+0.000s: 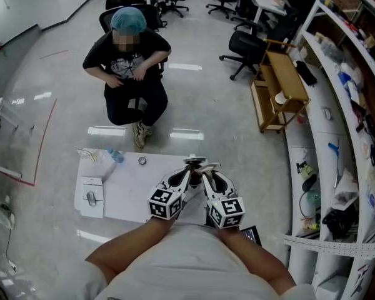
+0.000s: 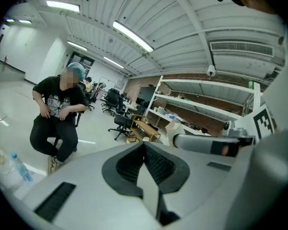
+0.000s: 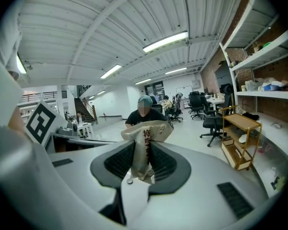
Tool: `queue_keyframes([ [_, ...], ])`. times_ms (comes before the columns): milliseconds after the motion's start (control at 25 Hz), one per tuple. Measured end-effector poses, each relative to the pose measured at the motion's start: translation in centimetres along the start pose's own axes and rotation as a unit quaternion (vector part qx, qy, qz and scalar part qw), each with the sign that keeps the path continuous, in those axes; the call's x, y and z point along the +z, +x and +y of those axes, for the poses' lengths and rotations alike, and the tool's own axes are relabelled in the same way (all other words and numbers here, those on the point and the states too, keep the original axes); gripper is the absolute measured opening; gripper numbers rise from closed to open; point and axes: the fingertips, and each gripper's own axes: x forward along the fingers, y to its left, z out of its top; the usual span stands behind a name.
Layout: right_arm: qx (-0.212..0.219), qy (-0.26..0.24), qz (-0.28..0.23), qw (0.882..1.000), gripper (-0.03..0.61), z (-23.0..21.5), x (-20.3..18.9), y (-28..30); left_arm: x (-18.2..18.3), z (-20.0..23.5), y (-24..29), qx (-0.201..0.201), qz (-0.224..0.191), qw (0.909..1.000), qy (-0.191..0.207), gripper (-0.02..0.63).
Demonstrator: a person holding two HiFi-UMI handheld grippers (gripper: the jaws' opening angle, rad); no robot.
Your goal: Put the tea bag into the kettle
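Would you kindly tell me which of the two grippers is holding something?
The right gripper: a tea bag is pinched between its jaws, whereas the left gripper has its jaws shut on nothing.

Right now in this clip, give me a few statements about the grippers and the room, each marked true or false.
1. The right gripper is shut on the tea bag. True.
2. The left gripper grips a tea bag too. False: its jaws are together with nothing between them.
3. The seated person wears a teal cap. True.
4. The wooden cart stands at the head view's left. False: it stands at the right.
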Motion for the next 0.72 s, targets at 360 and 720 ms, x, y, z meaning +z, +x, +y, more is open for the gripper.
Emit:
queue_keyframes([
  [360,0.096,-0.035,0.035,0.994,0.098,-2.7,0.6,3.9,0.3,2.1,3.0,0.096,-0.027,0.9944,-0.033,0.01],
  [720,0.167,-0.031,0.083,0.982,0.098,-4.7,-2.4,6.3,-1.7,3.0,5.6,0.167,-0.03,0.9843,-0.049,0.009],
])
